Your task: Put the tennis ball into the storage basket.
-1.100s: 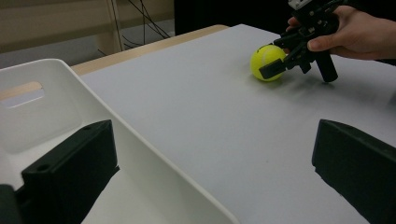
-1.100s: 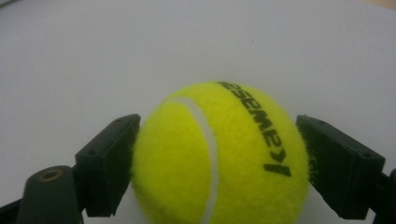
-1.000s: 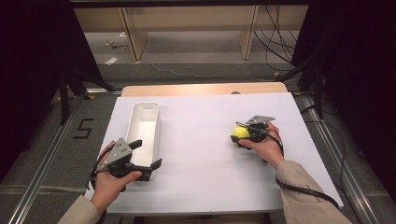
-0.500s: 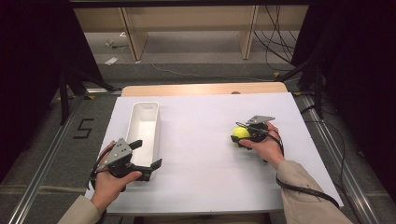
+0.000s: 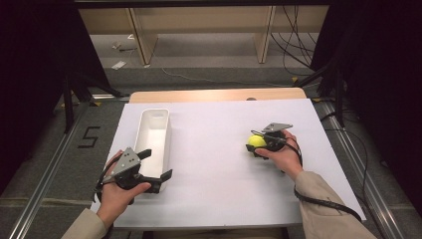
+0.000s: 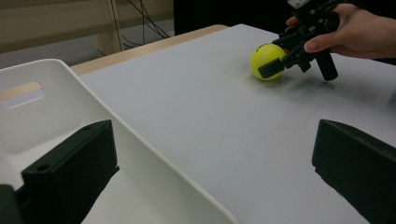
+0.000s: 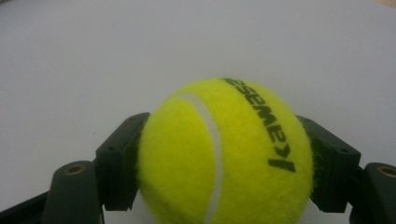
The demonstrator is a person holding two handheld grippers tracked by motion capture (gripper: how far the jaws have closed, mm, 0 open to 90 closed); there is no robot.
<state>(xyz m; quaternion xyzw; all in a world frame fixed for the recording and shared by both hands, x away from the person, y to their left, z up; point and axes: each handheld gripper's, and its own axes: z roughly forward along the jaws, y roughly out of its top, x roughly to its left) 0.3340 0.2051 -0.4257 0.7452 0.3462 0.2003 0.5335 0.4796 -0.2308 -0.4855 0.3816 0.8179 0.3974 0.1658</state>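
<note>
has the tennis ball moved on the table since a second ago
No. The tennis ball sits at the same spot relative to the white bin and the table's far edge, with the right gripper shut on it.

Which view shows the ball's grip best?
The right gripper view: the ball sits close up with the right tool pads pressed on both its sides. The left gripper view shows it far off, side-on. The high view shows it small, partly covered by the tool.

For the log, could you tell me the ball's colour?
Yellow-green ball, clearest in the right gripper view.
</note>
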